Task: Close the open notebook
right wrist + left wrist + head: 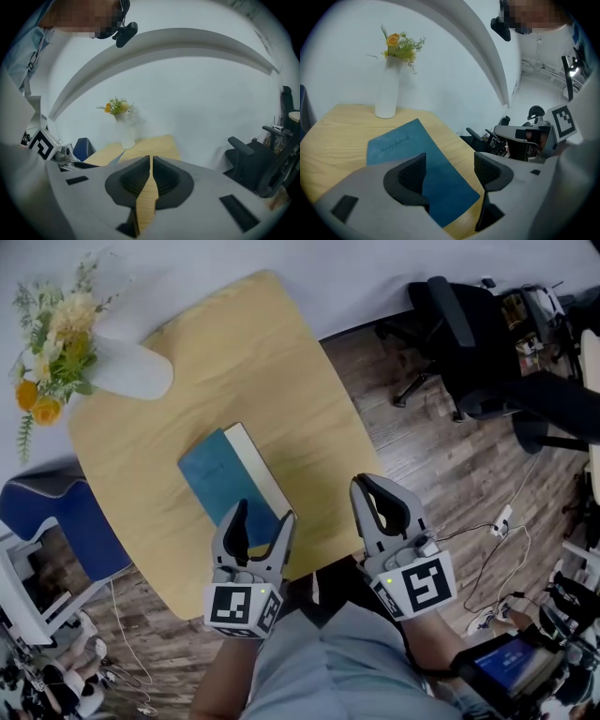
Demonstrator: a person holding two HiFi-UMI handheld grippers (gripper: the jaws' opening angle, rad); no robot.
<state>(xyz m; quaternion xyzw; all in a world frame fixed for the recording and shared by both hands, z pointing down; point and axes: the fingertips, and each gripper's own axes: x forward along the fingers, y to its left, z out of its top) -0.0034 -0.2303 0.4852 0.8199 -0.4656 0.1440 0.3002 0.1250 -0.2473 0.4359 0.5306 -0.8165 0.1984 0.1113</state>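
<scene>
The notebook [228,476] lies flat on the wooden table [272,371] with its blue cover shut and its pale page edges showing along the right side. In the left gripper view the notebook [412,159] fills the near table, the word "notebook" on its cover. My left gripper [260,520] hovers open above the book's near end, nothing between its fingers. Over the table's near right edge my right gripper [380,489] is shut and empty. In its own view the right gripper [150,161] has its jaws pressed together.
A white vase [131,369] with orange and yellow flowers [52,334] stands at the table's far left corner. A blue chair [56,512] sits left of the table, black office chairs [478,343] to the right. Cables [502,531] lie on the wooden floor.
</scene>
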